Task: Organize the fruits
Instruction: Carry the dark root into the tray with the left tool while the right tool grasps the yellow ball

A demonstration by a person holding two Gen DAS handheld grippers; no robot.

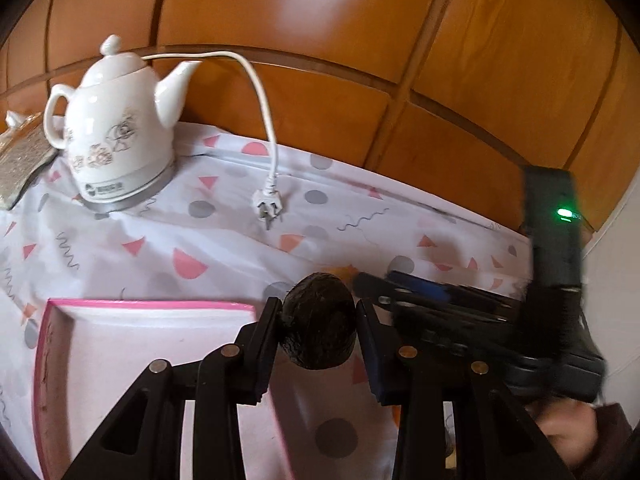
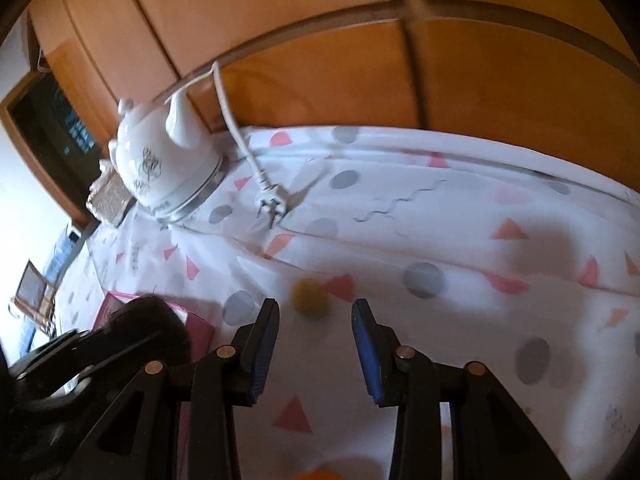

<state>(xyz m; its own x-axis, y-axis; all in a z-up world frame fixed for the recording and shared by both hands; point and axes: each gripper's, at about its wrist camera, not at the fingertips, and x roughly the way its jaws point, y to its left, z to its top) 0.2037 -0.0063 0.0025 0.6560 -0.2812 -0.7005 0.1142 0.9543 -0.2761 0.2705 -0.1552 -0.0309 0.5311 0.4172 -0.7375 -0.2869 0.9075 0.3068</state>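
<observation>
My left gripper (image 1: pixel 318 312) is shut on a dark, rough-skinned round fruit (image 1: pixel 318 322) and holds it above the right end of a pink-rimmed box (image 1: pixel 152 306). The box looks empty where it shows. In the right wrist view my right gripper (image 2: pixel 316 312) is open and empty, just short of a small yellow-orange fruit (image 2: pixel 310 296) on the patterned cloth. Another orange fruit (image 2: pixel 324 474) peeks in at the bottom edge. The right gripper (image 1: pixel 460 300) also shows blurred at the right of the left wrist view.
A white ceramic kettle (image 1: pixel 116 128) stands at the back left, its cord and plug (image 1: pixel 268 200) lying on the cloth. A glittery box (image 1: pixel 22 160) sits left of the kettle. Wooden panels (image 1: pixel 360 60) rise behind the table.
</observation>
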